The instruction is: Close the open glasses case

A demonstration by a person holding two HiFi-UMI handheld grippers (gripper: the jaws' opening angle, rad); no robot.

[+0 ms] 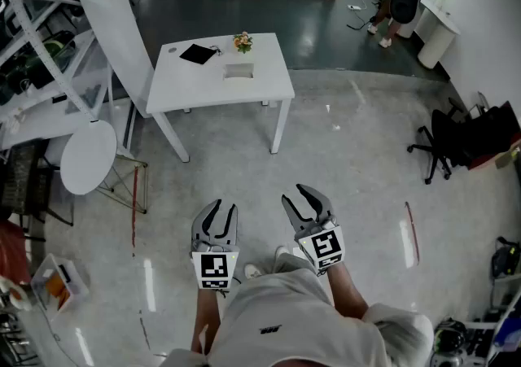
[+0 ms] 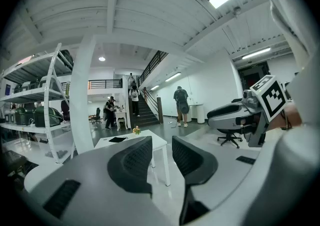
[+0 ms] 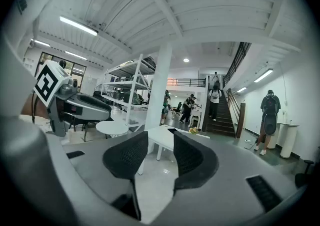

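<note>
What looks like the open glasses case (image 1: 238,72), pale and oblong, lies on the white worktop (image 1: 195,85), on the near side of a small flower posy (image 1: 242,42) and right of a flat black item (image 1: 199,54). Its long axis runs along the worktop's near edge, but it is too small to tell which way it opens. Well apart from it, over the floor, the left tool (image 1: 222,207) stands narrowly open and the right tool (image 1: 295,194) somewhat wider, both empty and aimed toward the worktop.
</note>
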